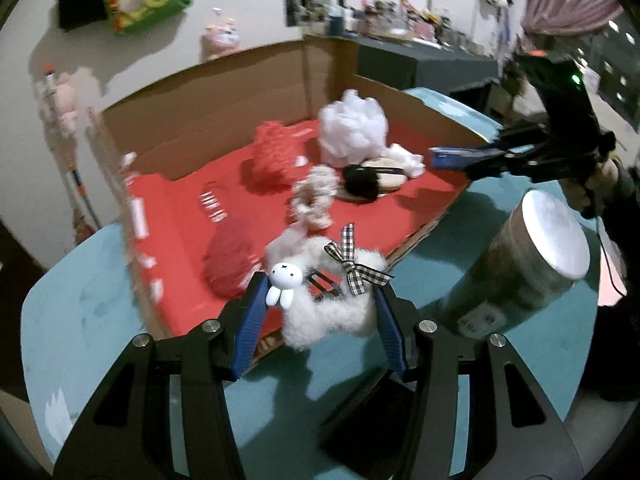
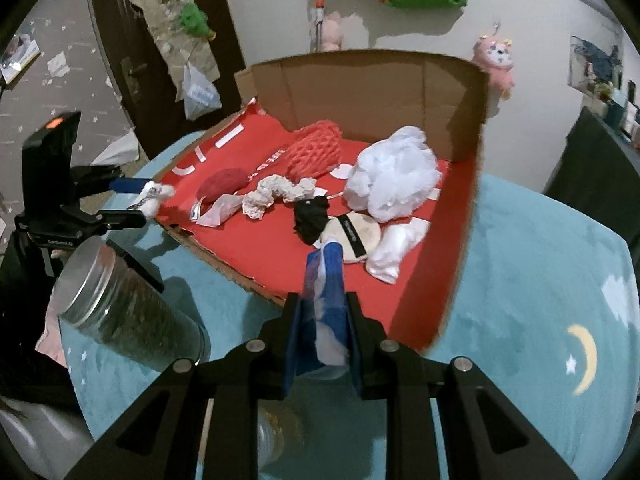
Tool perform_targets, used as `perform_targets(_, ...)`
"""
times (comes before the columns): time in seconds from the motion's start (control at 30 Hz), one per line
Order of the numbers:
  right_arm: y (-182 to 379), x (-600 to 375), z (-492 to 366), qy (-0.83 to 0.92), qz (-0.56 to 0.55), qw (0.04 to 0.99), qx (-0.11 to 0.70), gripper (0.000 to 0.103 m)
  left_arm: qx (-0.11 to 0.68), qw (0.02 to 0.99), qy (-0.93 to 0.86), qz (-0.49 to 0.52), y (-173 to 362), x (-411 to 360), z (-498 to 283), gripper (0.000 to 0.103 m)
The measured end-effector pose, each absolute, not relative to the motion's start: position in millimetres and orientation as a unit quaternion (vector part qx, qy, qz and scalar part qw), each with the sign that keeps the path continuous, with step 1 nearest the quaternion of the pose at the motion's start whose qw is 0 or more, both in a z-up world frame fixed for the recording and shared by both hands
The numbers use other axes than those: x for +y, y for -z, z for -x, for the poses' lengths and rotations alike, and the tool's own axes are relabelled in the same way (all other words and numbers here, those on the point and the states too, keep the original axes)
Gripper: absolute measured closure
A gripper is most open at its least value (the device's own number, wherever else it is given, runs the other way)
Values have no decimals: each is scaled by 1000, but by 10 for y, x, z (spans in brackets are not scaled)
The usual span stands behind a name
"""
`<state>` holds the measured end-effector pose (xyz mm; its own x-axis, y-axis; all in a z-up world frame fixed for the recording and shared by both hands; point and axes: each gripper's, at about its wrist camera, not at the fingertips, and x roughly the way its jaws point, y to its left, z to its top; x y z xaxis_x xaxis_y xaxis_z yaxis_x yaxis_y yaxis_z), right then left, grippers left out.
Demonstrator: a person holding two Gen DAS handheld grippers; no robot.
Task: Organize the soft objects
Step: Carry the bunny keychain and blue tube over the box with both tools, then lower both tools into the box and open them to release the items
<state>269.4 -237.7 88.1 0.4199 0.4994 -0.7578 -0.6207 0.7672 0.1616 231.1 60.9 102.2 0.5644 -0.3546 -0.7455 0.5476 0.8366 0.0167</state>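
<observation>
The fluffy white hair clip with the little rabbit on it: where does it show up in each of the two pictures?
Left wrist view: the fluffy white hair clip sits bottom centre, held in the left tool.
Right wrist view: far left, small, in that same tool.
Shared landmark: the white stuffing clump in the cardboard box.

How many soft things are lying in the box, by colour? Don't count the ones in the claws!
Red: 2, mesh puff, round pouf
White: 2, big fluff, small fluff
Cream: 2, scrunchie, round pad
Black: 1, bundle
Total: 7
Left out: bunny clip in left claw, white scrap in right claw.
</observation>
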Motion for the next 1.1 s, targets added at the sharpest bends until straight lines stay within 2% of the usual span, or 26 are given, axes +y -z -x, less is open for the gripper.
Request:
perform_targets(0.5,-727,-1952,-3183,-379,106,759,519,80,455,814,311,-183,-922,-189,-2833,54)
perform_targets(0.83,-615,-1835,-3353,-374,118,739,547,80,482,795,312,-197,-785,-327,-3084,54)
perform_targets(1.1,-586,-1768,-3405,-354,139,750,541,79,498,788,291,-213,-626,-382,-3223,53)
